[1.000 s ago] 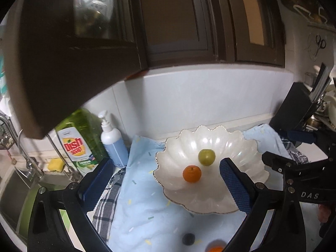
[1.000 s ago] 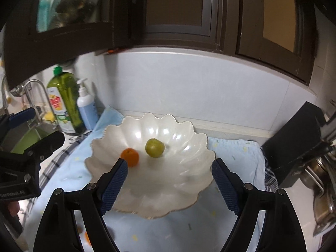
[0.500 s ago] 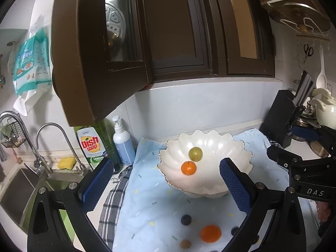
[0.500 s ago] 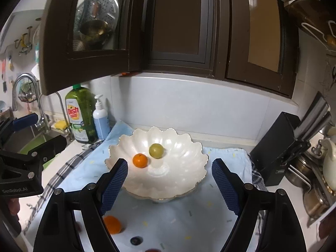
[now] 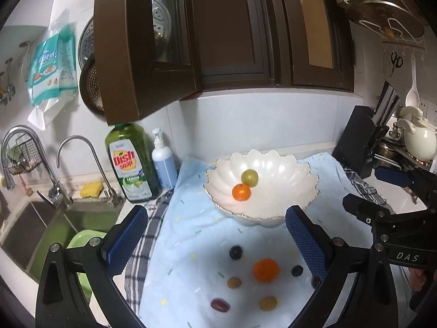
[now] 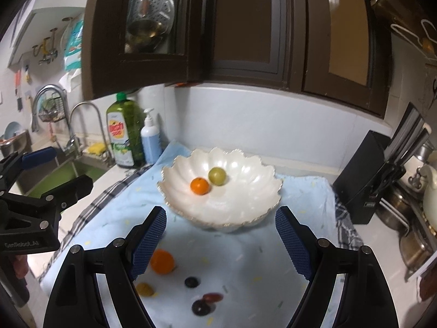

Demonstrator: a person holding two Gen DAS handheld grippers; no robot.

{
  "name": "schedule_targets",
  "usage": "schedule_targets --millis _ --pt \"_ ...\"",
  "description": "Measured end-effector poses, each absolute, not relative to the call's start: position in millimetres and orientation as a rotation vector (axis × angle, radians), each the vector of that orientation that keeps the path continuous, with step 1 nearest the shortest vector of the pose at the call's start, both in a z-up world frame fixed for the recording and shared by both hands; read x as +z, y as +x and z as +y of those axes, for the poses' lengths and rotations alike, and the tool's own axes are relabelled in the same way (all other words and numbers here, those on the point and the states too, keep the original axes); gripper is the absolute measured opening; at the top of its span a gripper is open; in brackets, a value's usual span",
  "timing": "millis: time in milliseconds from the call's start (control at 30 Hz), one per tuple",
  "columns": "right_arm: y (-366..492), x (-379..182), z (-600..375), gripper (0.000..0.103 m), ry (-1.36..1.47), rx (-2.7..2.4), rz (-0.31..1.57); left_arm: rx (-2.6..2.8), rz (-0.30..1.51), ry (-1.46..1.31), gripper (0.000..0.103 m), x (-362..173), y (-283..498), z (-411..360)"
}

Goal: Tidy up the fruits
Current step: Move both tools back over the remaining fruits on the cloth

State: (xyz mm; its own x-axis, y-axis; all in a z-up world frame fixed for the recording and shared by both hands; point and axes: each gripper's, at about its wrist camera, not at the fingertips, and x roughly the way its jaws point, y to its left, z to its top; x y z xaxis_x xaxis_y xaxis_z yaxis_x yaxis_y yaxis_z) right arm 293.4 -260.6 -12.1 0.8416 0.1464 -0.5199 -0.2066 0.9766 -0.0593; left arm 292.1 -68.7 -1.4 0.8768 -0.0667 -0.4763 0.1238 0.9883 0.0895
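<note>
The left gripper (image 5: pixel 215 235) hung over the near part of the pale blue cloth (image 5: pixel 191 235), its blue-padded jaws spread wide with nothing between them. Just below and ahead of its gap lay loose fruit on the cloth: a large orange (image 5: pixel 265 270), a dark grape (image 5: pixel 235 252) a little beyond it toward the left finger, another dark one (image 5: pixel 297 270) close to the right finger, two tan grapes (image 5: pixel 234 282) (image 5: pixel 268 303) nearer still, and a reddish one (image 5: pixel 220 305) nearest of all. Farther ahead, slightly toward its right finger, stood the scalloped white bowl (image 5: pixel 289 169) holding a small orange (image 5: pixel 241 192) touching a green fruit (image 5: pixel 249 178).

The right gripper (image 6: pixel 220 228) was likewise wide open and empty. The bowl (image 6: pixel 245 180) sat straight ahead of it, just past the fingertips, with the same two fruits side by side inside. The large orange (image 6: pixel 162 261) lay beside the inner face of its left finger, whether touching I could not tell, and the remaining grapes were scattered beneath the gap, blurred.

Out past the left gripper's left finger stood a green dish soap bottle (image 5: pixel 131 164) and a white pump bottle (image 5: pixel 163 161), then the sink (image 5: pixel 41 224). Beyond the right gripper's right finger rose a black knife block (image 6: pixel 366 180) on the counter (image 6: pixel 382 235).
</note>
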Motion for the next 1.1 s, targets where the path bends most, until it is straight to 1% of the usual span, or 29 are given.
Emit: schedule_targets --millis 400,633,733,1100 --pt "274 -45 -261 0.083 -0.132 0.226 0.602 -0.133 0.568 0.168 0.103 -39 275 -77" --pt "268 -71 -261 0.082 -0.140 0.249 0.669 -0.160 0.641 0.192 0.102 -67 269 -85" --pt "268 -83 -261 0.082 -0.131 0.263 0.704 -0.185 0.665 0.211 0.099 -77 269 -90" --pt "274 -118 -263 0.066 -0.117 0.261 0.800 -0.240 0.752 0.218 0.088 -114 272 -100"
